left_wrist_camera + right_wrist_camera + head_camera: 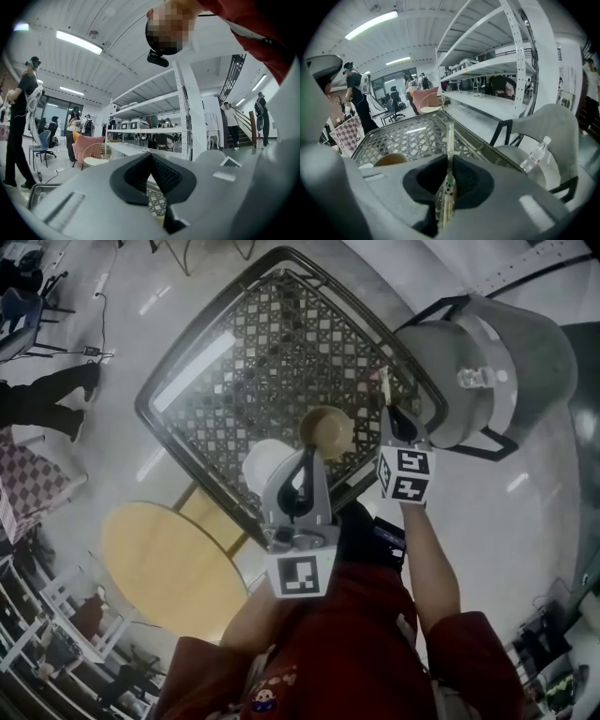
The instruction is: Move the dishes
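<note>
Here we look down on a square lattice-patterned glass table on a pale floor, with a grey chair beside it. Our right gripper pinches a slim pale stick near the round brown bowl. The left gripper is pressed together and empty by the white round dish.

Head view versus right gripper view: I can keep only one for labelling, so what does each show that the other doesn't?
Only the head view: the left gripper, shut, and a round wooden table. Only the right gripper view: the shelving behind. Both: the right gripper shut on a thin stick, the lattice table, the brown bowl, the grey chair and the bottle on it.
</note>
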Available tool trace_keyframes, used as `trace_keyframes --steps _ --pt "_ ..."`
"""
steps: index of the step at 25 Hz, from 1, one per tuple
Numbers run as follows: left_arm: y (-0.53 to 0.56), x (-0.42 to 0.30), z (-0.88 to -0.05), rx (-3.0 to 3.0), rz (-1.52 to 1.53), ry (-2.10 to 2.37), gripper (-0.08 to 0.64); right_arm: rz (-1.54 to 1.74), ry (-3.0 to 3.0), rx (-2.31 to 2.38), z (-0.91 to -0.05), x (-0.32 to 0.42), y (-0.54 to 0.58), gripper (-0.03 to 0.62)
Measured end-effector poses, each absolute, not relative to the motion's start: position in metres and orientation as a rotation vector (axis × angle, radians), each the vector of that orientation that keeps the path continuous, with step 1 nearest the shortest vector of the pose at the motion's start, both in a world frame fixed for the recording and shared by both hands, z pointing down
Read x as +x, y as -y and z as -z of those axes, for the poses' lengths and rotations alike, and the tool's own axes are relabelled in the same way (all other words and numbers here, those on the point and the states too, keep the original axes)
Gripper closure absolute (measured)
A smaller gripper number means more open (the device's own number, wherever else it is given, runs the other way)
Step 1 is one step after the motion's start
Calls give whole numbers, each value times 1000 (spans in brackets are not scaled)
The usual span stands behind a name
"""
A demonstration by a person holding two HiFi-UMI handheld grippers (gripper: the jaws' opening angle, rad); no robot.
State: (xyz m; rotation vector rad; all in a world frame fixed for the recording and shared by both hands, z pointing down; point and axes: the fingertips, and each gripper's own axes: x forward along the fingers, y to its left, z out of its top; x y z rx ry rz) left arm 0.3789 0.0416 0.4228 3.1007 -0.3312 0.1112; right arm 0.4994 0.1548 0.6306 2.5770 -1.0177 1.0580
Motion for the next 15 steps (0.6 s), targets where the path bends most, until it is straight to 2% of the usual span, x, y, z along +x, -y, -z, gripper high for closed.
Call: trace_keyframes --steps 15 --pt "-45 391 -440 3090 -148 349 554 -1280 960 2417 -706 494 -162 552"
